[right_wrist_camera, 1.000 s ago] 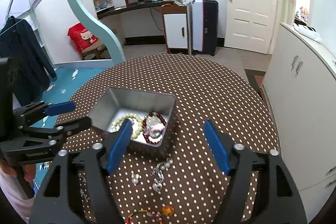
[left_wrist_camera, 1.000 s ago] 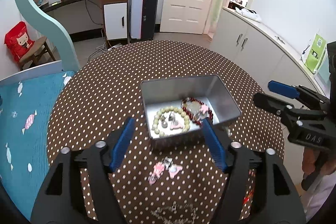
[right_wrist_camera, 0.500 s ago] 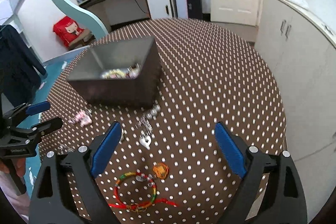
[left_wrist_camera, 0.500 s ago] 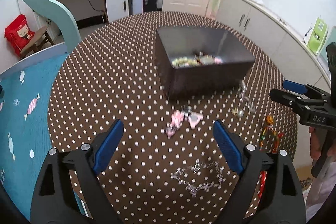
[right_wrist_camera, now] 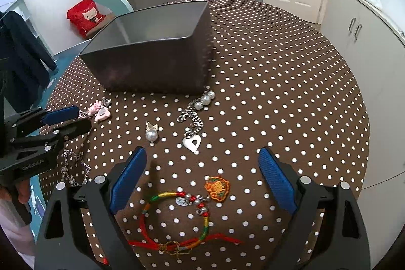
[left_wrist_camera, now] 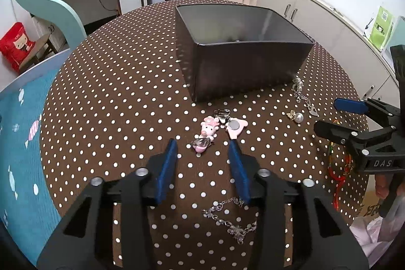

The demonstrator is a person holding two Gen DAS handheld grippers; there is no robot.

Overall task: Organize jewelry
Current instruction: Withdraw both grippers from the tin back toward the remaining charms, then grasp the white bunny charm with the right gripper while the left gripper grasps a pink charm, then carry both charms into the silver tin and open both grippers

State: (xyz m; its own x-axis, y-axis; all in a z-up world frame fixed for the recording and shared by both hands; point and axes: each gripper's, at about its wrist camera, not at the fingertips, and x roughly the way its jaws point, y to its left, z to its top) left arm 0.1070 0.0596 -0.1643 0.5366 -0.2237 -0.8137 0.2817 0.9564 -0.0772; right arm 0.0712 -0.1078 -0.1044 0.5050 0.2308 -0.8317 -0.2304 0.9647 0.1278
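While both grippers are low over the dotted table (right_wrist_camera: 278, 62), the step in hand is judged to be picking up loose pieces for the grey metal box (left_wrist_camera: 243, 62). The left gripper (left_wrist_camera: 203, 151) is closing its jaws; nothing is clamped yet, and the pink charm cluster (left_wrist_camera: 210, 130) lies just ahead of its fingertips, not clearly between them. The right gripper (right_wrist_camera: 202, 163) stands wide, released and empty, above the red braided bracelet (right_wrist_camera: 177, 216) with its orange charm (right_wrist_camera: 217, 189).

Next move, by judgement: the left jaws need to come forward so the pink cluster sits between the pads before they finish closing; then lift and carry over the box wall.

Other items on the cloth: a silver chain (left_wrist_camera: 230, 216) lies under the left gripper, a pearl earring (right_wrist_camera: 152, 133) and a pearl chain with heart tag (right_wrist_camera: 195, 118) lie near the box's front corner. The box's contents are hidden from both views.

Obstructions: the pink pieces are small, flat and several, so a pinch may catch only part. The silver chain sits close to the jaws and could be dragged.
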